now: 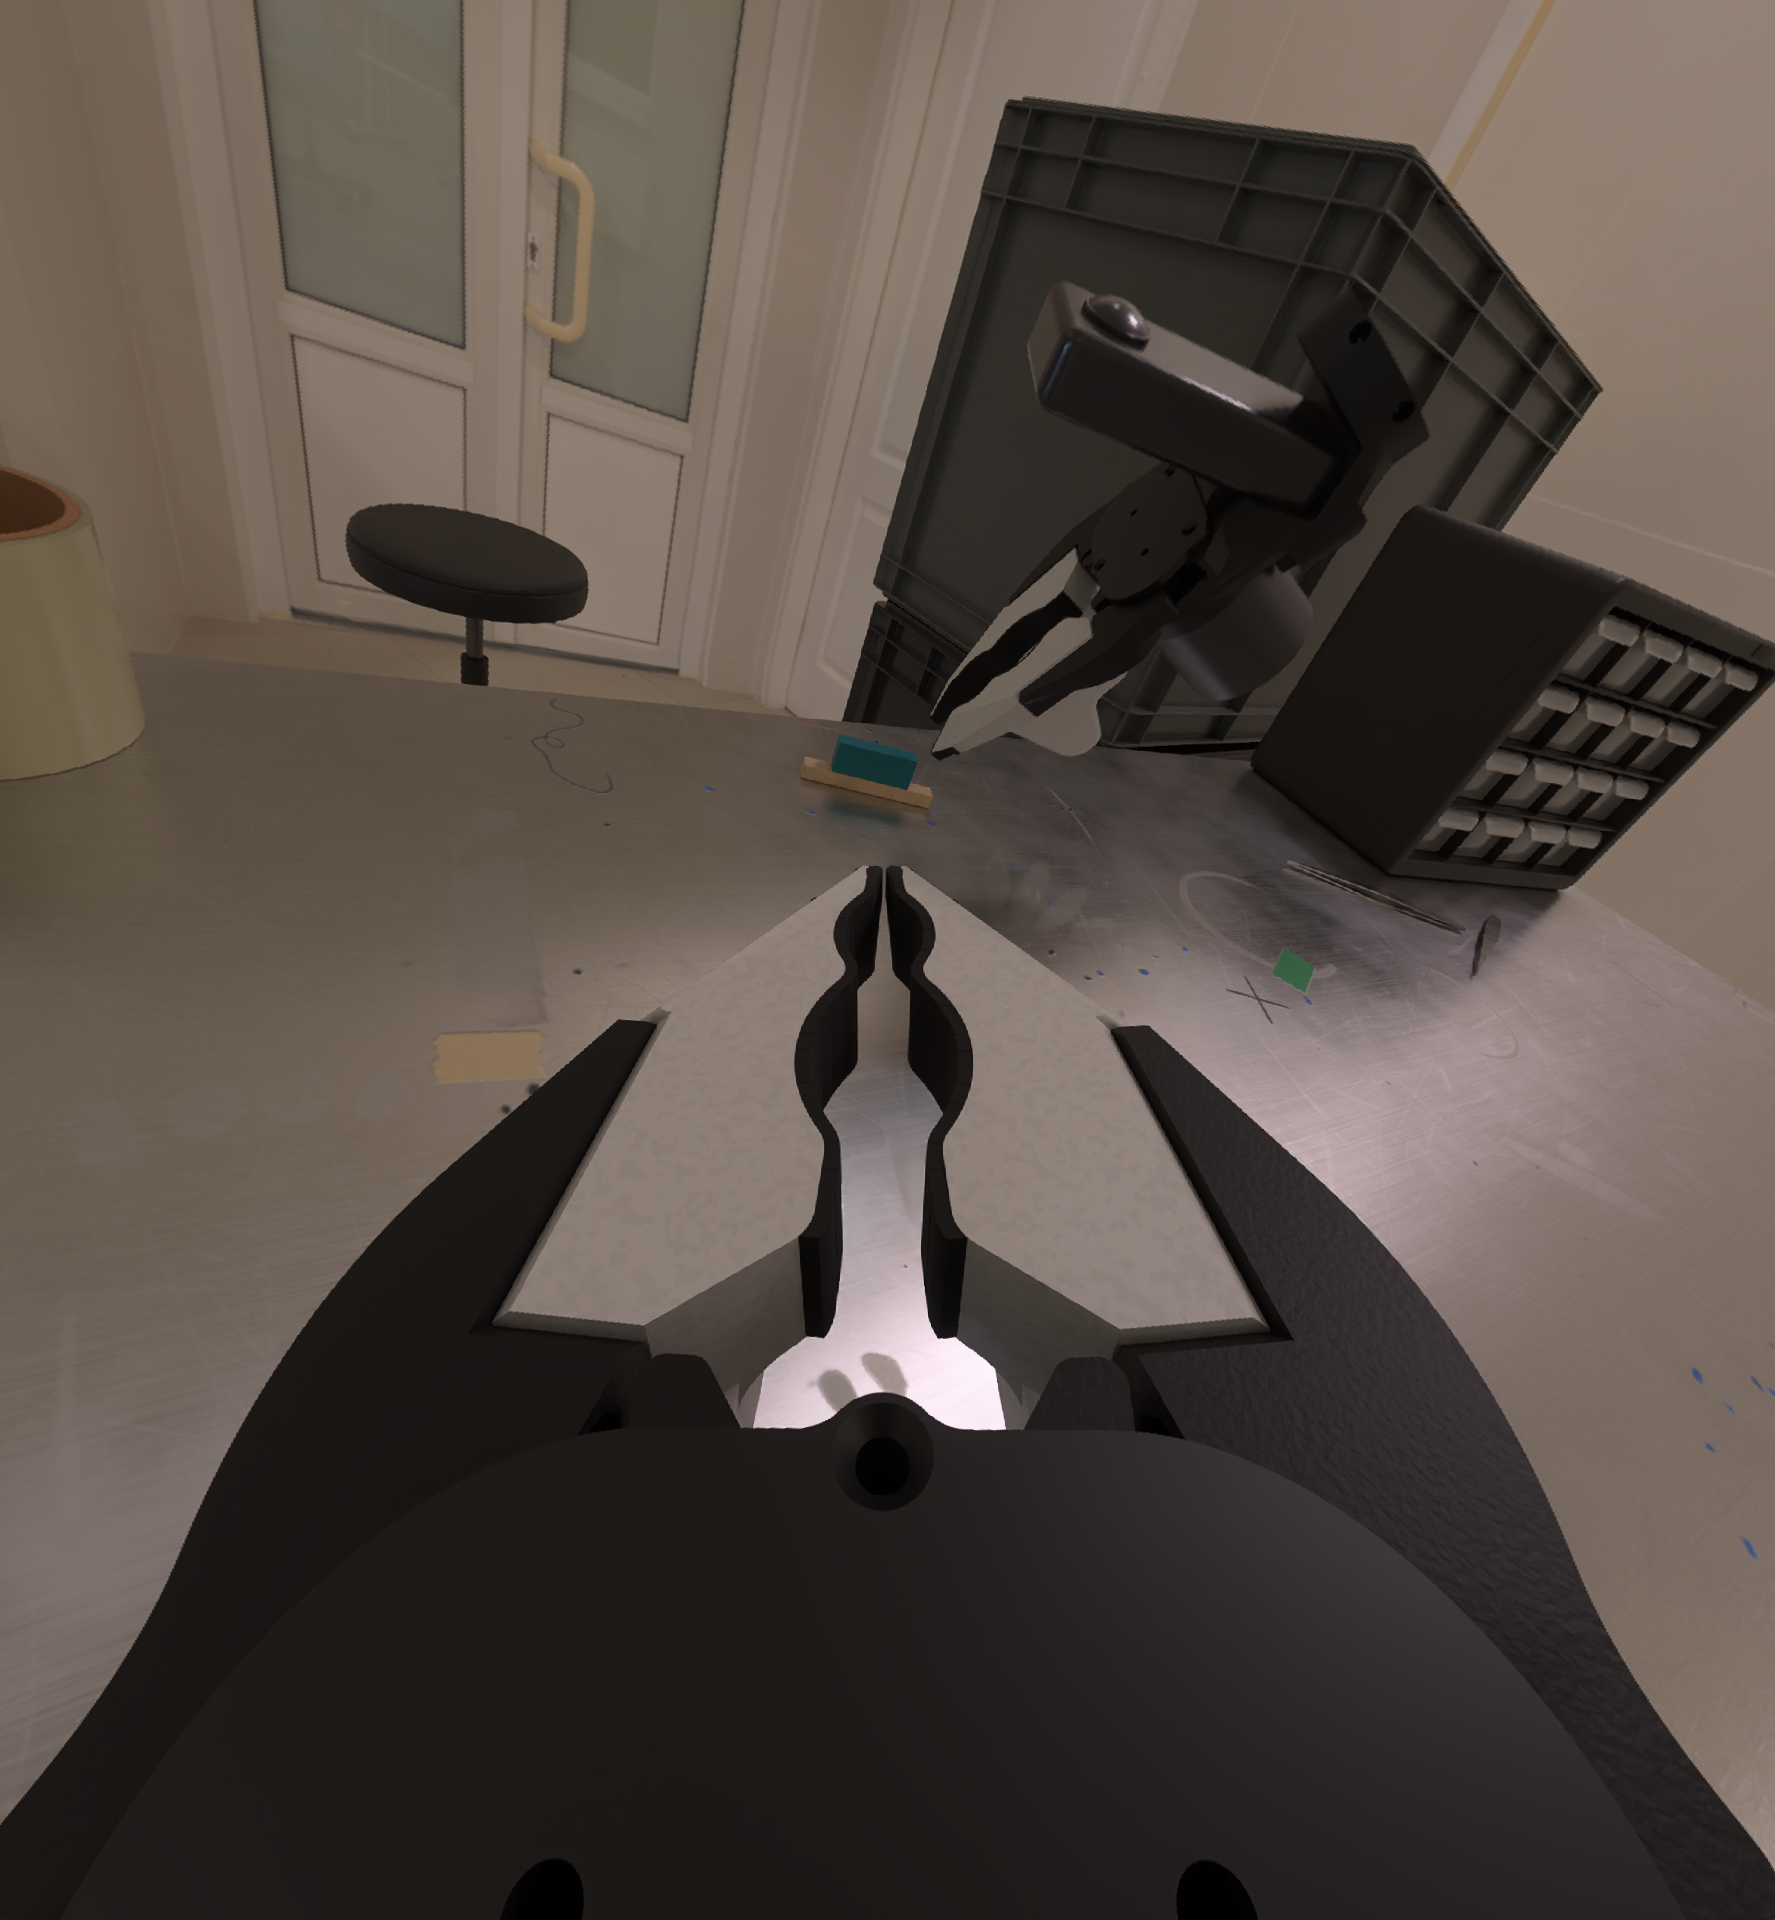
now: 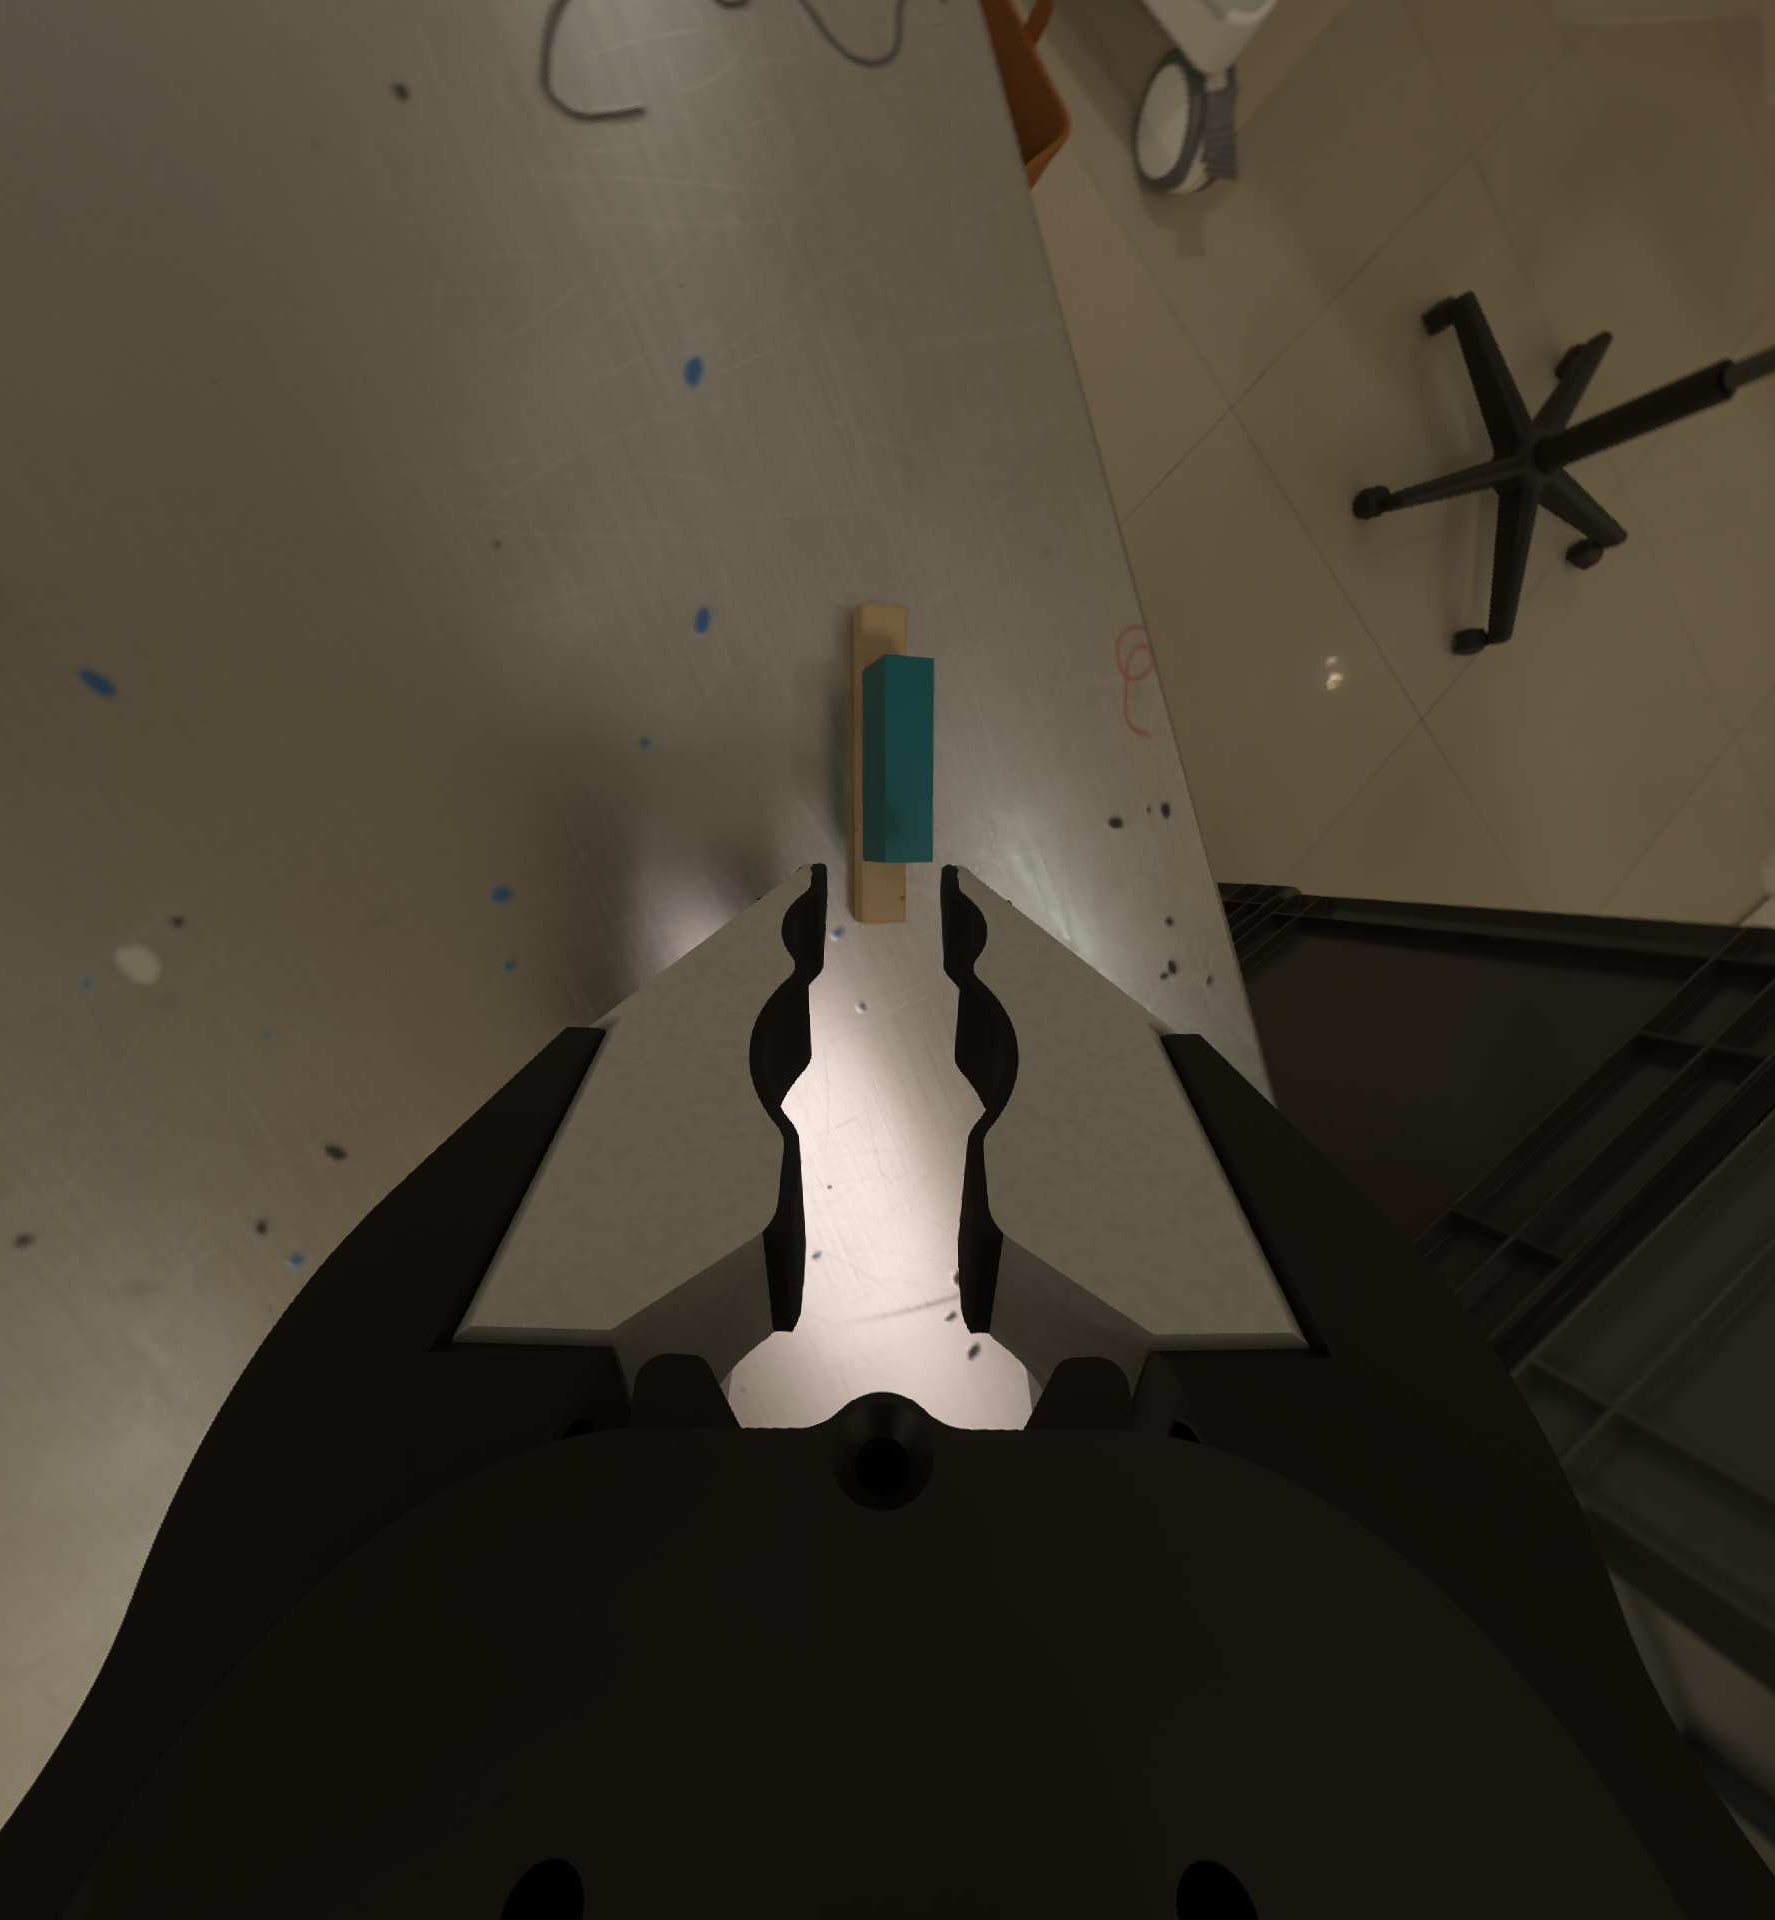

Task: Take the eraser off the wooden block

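Observation:
A teal eraser [image 1: 872,761] lies on a thin flat wooden block [image 1: 867,798] near the far edge of the metal table [image 1: 343,935]. In the right wrist view the eraser [image 2: 898,769] lies lengthwise on the block [image 2: 881,894], just ahead of my right gripper [image 2: 881,883]. That gripper is open and empty, and its fingertips flank the near end of the block. In the left wrist view the right gripper [image 1: 950,743] points down at the eraser's right end. My left gripper [image 1: 884,883] is shut and empty, well short of the block.
A tall dark crate [image 1: 1226,364] and a black drawer cabinet [image 1: 1548,717] stand at the back right. A cream roll [image 1: 10,644] sits far left. Tan tape [image 1: 488,1058] and a green scrap [image 1: 1293,971] lie on the table. A black stool [image 1: 467,566] stands beyond the edge [image 2: 1122,520].

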Controlling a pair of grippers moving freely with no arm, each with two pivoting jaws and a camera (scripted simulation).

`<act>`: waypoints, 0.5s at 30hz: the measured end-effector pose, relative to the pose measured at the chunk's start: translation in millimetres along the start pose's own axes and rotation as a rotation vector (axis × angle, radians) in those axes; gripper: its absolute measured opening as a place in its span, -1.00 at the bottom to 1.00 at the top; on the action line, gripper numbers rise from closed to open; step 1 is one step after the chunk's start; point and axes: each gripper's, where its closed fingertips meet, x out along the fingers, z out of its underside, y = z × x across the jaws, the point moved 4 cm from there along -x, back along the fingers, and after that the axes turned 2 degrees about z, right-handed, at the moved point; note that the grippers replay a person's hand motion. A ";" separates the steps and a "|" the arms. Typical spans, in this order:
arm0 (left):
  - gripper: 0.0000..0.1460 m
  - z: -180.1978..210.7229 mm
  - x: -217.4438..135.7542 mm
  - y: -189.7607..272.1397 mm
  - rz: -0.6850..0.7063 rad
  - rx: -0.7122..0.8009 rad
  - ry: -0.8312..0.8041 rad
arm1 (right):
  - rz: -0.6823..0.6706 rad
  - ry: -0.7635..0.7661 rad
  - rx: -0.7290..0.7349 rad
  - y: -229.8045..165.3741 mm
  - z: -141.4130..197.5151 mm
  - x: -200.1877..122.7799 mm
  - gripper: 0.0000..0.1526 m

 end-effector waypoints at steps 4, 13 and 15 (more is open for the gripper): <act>-0.99 -1.0 -0.6 1.8 -0.005 0.019 0.001 | -0.017 0.021 0.073 0.1 -1.5 14.7 -0.70; -0.99 0.2 -0.7 -2.5 -0.009 0.015 -0.001 | -0.005 -0.023 -0.020 3.6 -7.6 40.0 -0.78; -0.99 -0.3 -1.3 -4.0 -0.011 0.009 0.003 | -0.009 -0.027 -0.006 5.5 -7.1 40.9 -0.81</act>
